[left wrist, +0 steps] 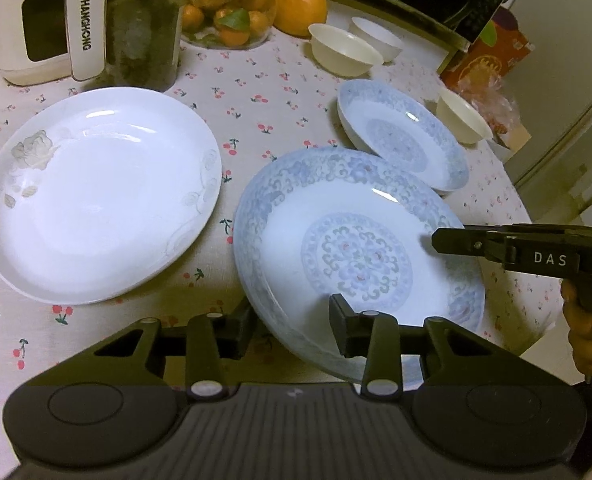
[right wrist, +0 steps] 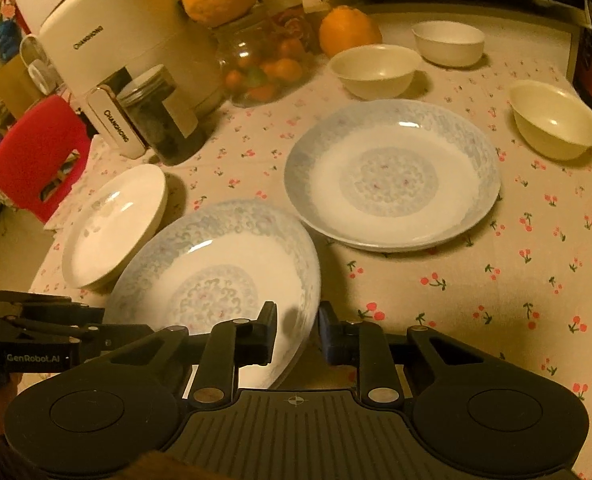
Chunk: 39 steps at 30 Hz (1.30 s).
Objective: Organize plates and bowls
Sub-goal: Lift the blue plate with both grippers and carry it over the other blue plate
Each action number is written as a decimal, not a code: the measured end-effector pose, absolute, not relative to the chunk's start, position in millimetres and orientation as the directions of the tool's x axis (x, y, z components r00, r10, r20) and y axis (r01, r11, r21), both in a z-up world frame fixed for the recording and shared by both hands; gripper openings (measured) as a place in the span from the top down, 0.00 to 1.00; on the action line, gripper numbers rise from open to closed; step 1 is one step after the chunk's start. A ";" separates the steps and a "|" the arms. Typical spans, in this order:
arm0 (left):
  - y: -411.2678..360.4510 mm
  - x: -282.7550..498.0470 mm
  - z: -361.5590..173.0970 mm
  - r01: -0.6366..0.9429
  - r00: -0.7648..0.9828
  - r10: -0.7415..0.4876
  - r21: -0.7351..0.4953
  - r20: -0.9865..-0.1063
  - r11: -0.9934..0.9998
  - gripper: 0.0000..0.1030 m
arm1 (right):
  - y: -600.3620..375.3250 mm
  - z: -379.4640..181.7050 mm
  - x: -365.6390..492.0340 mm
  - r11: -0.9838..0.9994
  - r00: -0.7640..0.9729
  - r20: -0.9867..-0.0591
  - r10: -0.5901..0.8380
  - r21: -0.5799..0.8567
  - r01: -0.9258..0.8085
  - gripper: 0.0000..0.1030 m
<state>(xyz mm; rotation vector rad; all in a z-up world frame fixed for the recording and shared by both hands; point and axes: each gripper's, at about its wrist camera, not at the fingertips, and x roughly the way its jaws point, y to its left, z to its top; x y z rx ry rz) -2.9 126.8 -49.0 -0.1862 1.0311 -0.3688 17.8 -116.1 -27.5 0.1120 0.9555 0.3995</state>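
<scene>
Scene: a table with a cherry-print cloth (right wrist: 476,300), dishes spread across it, none stacked yet.
Blue plate in hand: a blue-patterned plate (left wrist: 356,256) sits tilted at the near edge of the table, its rim raised off the cloth.
Left gripper: the left gripper (left wrist: 292,328) straddles the plate's near rim, one finger under it and one over; the pads look clenched on the rim.
Right gripper: the right gripper (right wrist: 296,332) has its jaws around the same plate's other edge, narrowed onto it, grasping the rim.
Second blue plate: a matching blue plate (right wrist: 392,176) lies flat just beyond, close to the held one.
White plate: a plain white plate (left wrist: 100,196) lies flat to the left, apart from the blue ones.
Bowls: three cream bowls (right wrist: 376,70) stand separately toward the far right.
Progress: judged early; no pile is formed. Plates remain to be stacked, likely blue on blue, and bowls nested.
Clutter: a white appliance (right wrist: 120,36), a dark jar (left wrist: 142,28) and oranges (right wrist: 348,30) line the far side.
</scene>
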 end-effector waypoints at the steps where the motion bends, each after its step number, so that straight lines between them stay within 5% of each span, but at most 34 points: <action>1: 127.5 -3.9 -48.1 0.212 0.466 -0.387 -0.324 -0.795 0.922 0.66 | -116.0 -26.1 17.8 0.921 0.514 -0.769 0.380 0.267 -0.283 0.79; 39: 96.3 7.9 -12.2 0.262 0.629 -0.412 -0.319 -0.660 0.911 0.66 | -153.5 11.0 28.6 0.922 0.653 -0.653 0.383 0.316 -0.224 0.79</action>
